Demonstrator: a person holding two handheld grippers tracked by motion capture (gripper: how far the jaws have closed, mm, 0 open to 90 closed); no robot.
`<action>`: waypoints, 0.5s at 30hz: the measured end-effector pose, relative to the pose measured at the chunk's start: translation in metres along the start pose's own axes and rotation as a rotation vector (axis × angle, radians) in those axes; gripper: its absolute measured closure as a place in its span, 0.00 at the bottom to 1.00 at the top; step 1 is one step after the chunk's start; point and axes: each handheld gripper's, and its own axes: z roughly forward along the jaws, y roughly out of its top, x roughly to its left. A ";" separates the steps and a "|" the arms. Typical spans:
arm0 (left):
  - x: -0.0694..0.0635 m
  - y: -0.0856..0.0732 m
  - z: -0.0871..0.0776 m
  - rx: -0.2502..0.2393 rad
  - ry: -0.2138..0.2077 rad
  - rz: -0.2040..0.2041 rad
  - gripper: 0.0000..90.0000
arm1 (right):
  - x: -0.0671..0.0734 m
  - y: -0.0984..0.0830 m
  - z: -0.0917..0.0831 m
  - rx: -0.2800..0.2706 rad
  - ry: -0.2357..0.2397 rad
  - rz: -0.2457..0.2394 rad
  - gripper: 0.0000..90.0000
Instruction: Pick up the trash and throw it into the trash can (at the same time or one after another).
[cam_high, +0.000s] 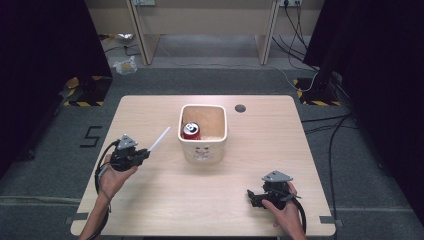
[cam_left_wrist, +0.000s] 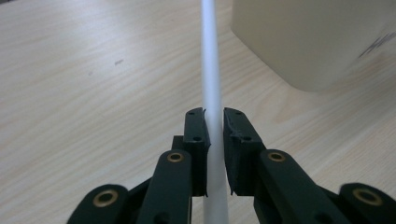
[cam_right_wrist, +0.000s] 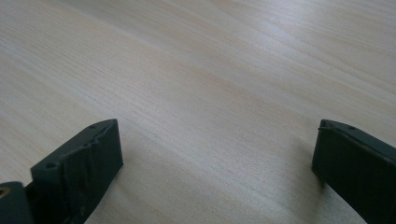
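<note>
My left gripper (cam_high: 146, 153) holds a thin white stick (cam_high: 159, 139) above the left half of the wooden table (cam_high: 150, 200); the stick slants up and right toward a cream square tub (cam_high: 204, 151). In the left gripper view both pads press on the white stick (cam_left_wrist: 211, 70), which runs straight up between them, with the tub's wall (cam_left_wrist: 317, 42) at the upper right. A red drink can (cam_high: 190, 130) stands inside the tub. My right gripper (cam_high: 251, 196) rests low near the table's front right, pointing left, its jaws wide apart over bare wood (cam_right_wrist: 215, 116) with nothing between them.
A small round hole (cam_high: 240, 108) sits in the tabletop behind the tub on the right. Beyond the table lie grey floor, cables and desk legs. Dark curtains flank both sides.
</note>
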 end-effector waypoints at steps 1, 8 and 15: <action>0.001 0.003 -0.003 -0.005 -0.003 0.001 0.89 | 0.000 0.000 0.000 0.000 0.000 0.001 0.02; 0.003 0.019 -0.015 -0.026 -0.020 0.014 0.89 | 0.000 0.000 0.000 0.001 0.001 0.000 0.02; 0.005 0.039 -0.029 -0.054 -0.013 0.031 0.89 | 0.000 0.000 0.000 0.000 0.000 0.000 0.02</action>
